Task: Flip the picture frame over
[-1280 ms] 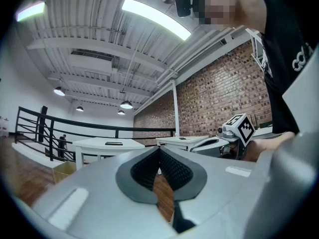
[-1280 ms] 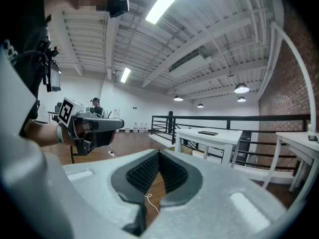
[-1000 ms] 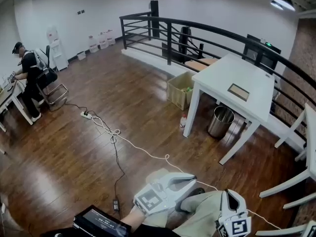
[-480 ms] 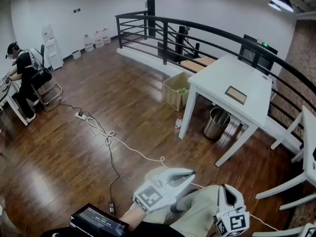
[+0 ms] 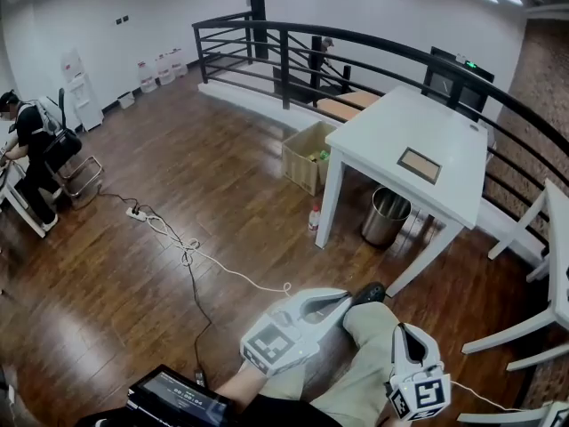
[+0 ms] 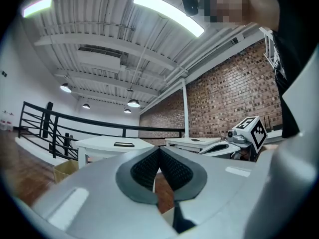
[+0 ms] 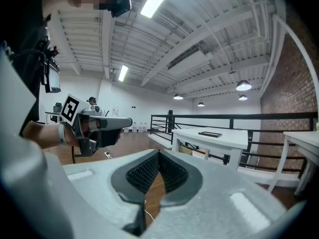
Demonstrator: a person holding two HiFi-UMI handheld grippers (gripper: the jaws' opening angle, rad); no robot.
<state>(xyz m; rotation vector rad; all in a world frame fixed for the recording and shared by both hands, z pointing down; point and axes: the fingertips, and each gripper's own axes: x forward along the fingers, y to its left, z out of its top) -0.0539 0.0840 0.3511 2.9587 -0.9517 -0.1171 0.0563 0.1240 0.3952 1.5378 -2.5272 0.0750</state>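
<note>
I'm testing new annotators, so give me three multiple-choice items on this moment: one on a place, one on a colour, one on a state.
1. The picture frame lies: A on the white table; B on the floor; C on a chair.
2. The railing is: A white; B black; C red.
3. The left gripper is: A open; B shut on the frame; C shut, empty.

1 A: it lies flat on the tabletop.
2 B: its bars are dark against the pale wall.
3 C: in the left gripper view the pads meet with nothing between them.
</note>
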